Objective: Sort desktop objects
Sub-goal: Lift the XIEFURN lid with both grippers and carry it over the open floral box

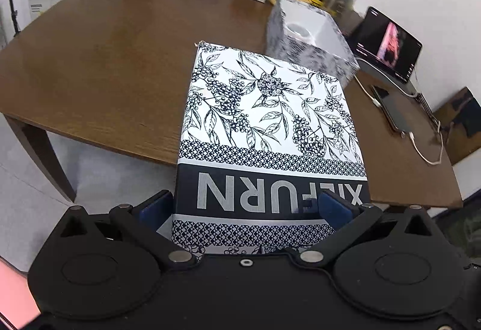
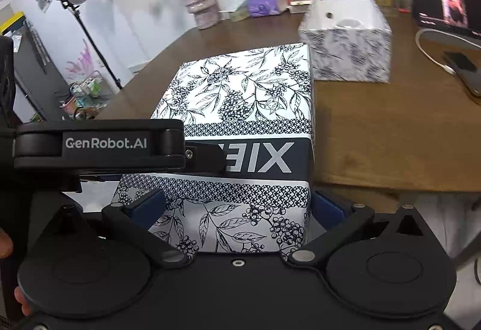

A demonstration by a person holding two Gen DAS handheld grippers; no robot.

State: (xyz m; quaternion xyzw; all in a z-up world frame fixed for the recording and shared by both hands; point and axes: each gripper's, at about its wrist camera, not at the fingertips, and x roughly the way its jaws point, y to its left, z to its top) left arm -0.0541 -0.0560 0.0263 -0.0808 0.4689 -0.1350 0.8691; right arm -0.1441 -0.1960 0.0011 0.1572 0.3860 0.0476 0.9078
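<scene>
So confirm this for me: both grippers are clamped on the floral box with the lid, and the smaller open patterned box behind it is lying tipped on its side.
Not quite. The smaller patterned box stands upright with its open top facing up, as the right wrist view shows. The rest holds: the left gripper and right gripper both grip the floral box.

The right gripper [image 2: 237,206] had its blue fingers [image 2: 148,203] pressed to both sides of a floral box [image 2: 240,95] jutting over the table [image 2: 375,134] edge. The left gripper [image 2: 204,157], marked GenRobot.AI, clamped the same box from the left. Beyond stood an open box [image 2: 345,53] with a roll inside, a vase [image 2: 201,5] of dried roses, and a lit screen [image 2: 448,2].
</scene>
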